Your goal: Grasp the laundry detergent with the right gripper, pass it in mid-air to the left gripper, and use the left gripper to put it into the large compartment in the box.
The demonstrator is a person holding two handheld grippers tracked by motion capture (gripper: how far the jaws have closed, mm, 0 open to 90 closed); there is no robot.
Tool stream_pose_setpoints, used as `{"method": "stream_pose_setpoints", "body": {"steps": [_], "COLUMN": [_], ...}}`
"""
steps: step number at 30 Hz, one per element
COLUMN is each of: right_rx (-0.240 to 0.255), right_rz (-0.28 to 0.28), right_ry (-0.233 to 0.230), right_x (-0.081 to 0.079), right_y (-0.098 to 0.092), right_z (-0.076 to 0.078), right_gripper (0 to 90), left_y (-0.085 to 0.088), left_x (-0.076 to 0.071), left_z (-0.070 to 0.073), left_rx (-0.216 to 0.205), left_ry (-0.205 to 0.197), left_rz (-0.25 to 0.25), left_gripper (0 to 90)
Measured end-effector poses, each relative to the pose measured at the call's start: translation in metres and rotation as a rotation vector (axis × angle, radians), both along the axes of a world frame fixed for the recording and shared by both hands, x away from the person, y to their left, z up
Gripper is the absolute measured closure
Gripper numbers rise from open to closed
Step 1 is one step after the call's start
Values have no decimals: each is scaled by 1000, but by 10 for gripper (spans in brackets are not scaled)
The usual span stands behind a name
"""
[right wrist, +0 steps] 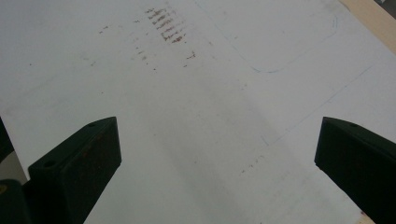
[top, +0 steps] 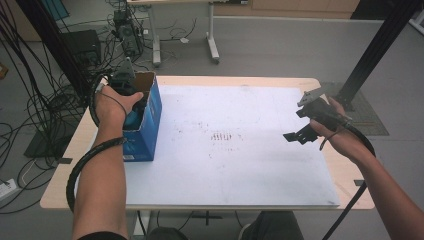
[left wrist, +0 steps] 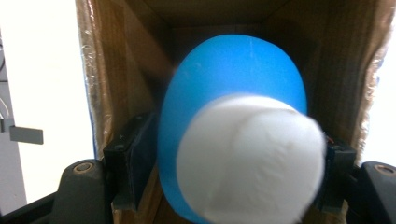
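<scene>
An open blue cardboard box (top: 146, 131) stands at the left edge of the white mat (top: 240, 165). My left gripper (top: 134, 111) reaches down into the box from above. In the left gripper view its black jaws press both sides of a rounded blue object with a white blunt end (left wrist: 243, 154), and the box's brown inner walls (left wrist: 116, 79) surround it. My right gripper (top: 298, 125) hovers over the right side of the mat, jaws wide apart. Between its jaws (right wrist: 217, 154) there is just bare mat with faint brown marks (right wrist: 163, 28).
The mat lies on a light wooden table (top: 62, 175). Behind the table are a tangle of cables (top: 30, 95), a desk frame (top: 212, 45) and a black post (top: 380, 45) at the far right. A cable loops around each forearm.
</scene>
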State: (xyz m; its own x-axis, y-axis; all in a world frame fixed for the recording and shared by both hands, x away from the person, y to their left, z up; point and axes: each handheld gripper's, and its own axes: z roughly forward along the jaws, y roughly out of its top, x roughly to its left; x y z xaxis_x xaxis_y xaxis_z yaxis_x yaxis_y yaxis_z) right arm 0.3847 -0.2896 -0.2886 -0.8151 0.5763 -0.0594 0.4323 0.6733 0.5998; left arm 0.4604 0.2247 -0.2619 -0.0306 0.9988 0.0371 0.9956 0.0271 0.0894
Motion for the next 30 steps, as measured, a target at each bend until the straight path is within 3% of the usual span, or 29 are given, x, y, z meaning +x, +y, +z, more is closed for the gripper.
{"method": "stream_pose_setpoints", "body": {"steps": [15, 22, 30], "right_rx": [-3, -9, -20], "right_rz": [-15, -18, -15], "right_ry": [6, 13, 21], "right_x": [2, 4, 7], "right_y": [3, 6, 12], "right_z": [-4, -3, -2], "right_gripper": [4, 4, 4], "left_y": [-4, -4, -15], "left_x": [-6, -11, -16], "left_z": [19, 36, 64], "left_rx": [45, 52, 49], "left_ry": [7, -2, -58], "left_rz": [-27, -33, -81], "left_gripper": [262, 252, 213]}}
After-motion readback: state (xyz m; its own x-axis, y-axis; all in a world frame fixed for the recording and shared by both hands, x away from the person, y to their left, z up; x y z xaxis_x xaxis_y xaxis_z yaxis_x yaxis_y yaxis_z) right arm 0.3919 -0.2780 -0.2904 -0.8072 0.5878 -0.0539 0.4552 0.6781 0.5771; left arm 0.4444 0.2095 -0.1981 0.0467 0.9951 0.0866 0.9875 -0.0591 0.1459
